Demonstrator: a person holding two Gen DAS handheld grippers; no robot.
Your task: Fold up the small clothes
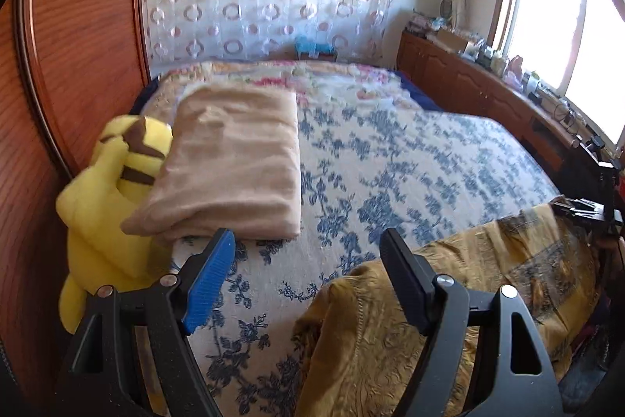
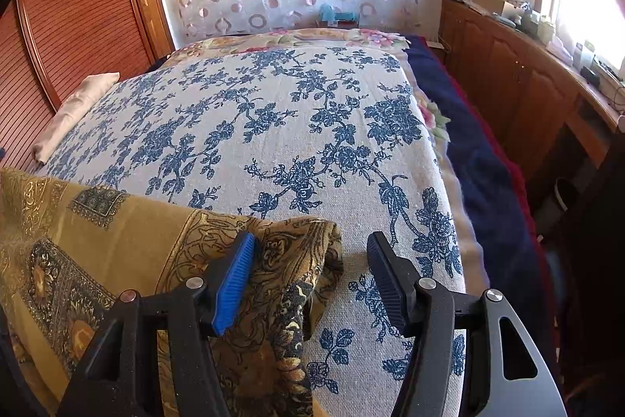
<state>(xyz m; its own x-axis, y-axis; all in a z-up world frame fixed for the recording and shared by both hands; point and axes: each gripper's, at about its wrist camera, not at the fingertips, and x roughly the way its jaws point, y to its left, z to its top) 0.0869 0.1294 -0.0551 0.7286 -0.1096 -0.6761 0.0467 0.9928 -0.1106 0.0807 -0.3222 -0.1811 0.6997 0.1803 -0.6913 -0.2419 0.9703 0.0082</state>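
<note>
A mustard-gold patterned cloth lies bunched on the near part of the bed. It also shows in the right wrist view, spread at the lower left with a folded corner between the fingers. My left gripper is open, its right finger over the cloth's left edge, holding nothing. My right gripper is open above the cloth's right corner, holding nothing.
The bed has a white cover with blue flowers. A folded beige blanket and a yellow plush toy lie at the left by the wooden headboard. A wooden cabinet with clutter stands right, under a window.
</note>
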